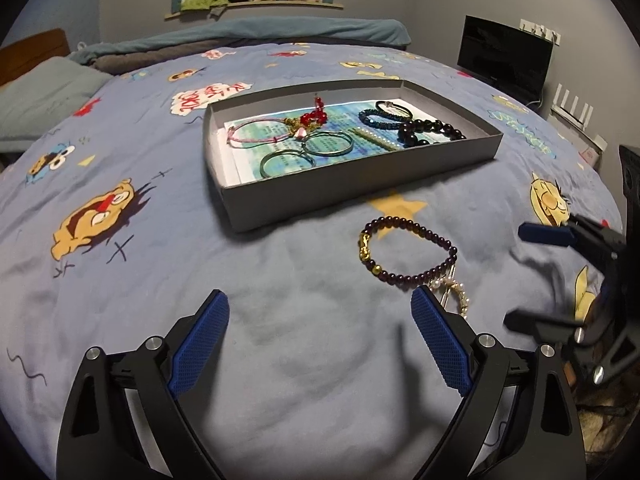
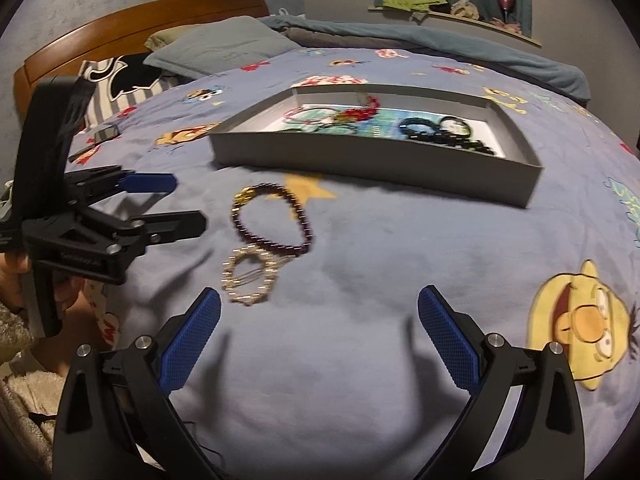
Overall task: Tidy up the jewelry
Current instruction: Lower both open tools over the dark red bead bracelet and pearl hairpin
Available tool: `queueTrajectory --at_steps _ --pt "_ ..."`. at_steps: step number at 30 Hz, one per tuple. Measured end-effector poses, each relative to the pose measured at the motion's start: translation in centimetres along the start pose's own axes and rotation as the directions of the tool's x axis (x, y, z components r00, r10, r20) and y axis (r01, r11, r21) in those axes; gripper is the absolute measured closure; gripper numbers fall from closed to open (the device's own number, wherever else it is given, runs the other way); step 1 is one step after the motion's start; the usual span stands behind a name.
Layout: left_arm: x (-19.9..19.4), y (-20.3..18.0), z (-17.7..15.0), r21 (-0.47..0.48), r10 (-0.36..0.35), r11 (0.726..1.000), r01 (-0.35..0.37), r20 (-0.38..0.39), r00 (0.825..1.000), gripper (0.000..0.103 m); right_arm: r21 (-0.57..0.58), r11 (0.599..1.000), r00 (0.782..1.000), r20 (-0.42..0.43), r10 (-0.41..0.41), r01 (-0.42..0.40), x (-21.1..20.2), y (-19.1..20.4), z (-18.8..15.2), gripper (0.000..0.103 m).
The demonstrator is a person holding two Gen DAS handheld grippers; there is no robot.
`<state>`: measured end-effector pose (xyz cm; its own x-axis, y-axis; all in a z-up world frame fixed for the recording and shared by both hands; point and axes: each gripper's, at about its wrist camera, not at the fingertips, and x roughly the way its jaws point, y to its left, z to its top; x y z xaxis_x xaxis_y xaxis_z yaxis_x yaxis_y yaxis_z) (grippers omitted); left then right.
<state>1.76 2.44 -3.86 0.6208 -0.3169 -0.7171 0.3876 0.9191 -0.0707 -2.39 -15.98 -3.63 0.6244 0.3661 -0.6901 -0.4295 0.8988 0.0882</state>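
Note:
A dark purple bead bracelet with a gold charm lies on the blue cartoon bedspread, in front of a shallow grey box. Touching its near side is a pearl hair clip. The box holds a pink cord bracelet, a red bead piece, two green bangles, a blue bracelet and black beads. My left gripper is open, just left of the clip. My right gripper is open too, low over the bedspread, to the right of both pieces.
Pillows and a wooden headboard are at the bed's far end, with a folded blanket. A black monitor and a white router stand past the bed's right edge. A hand holds the left gripper.

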Motion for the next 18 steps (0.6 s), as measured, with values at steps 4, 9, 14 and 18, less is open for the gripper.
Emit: queueTrajectory --at_steps 4,9,14,18 --pt "-0.2 0.4 -0.4 -0.004 0.009 1.0 -0.009 0.002 1.0 0.01 -0.021 1.0 1.0 0.013 0.016 -0.016 0.8 2.0 -0.4 0.01" --pt "-0.4 0.7 -0.8 -0.014 0.006 1.0 -0.006 0.008 1.0 0.01 -0.036 0.999 1.0 0.026 -0.001 0.002 2.1 3.7 -0.8 0.028" --pt "-0.4 0.7 -1.0 -0.011 0.008 1.0 -0.008 0.01 1.0 0.01 -0.081 0.996 0.998 0.059 -0.037 0.042 2.9 4.9 -1.1 0.038" --pt "-0.5 0.8 -1.1 -0.018 0.006 1.0 -0.006 0.013 1.0 0.01 -0.098 0.993 0.995 0.088 -0.052 0.061 3.1 5.1 -1.1 0.062"
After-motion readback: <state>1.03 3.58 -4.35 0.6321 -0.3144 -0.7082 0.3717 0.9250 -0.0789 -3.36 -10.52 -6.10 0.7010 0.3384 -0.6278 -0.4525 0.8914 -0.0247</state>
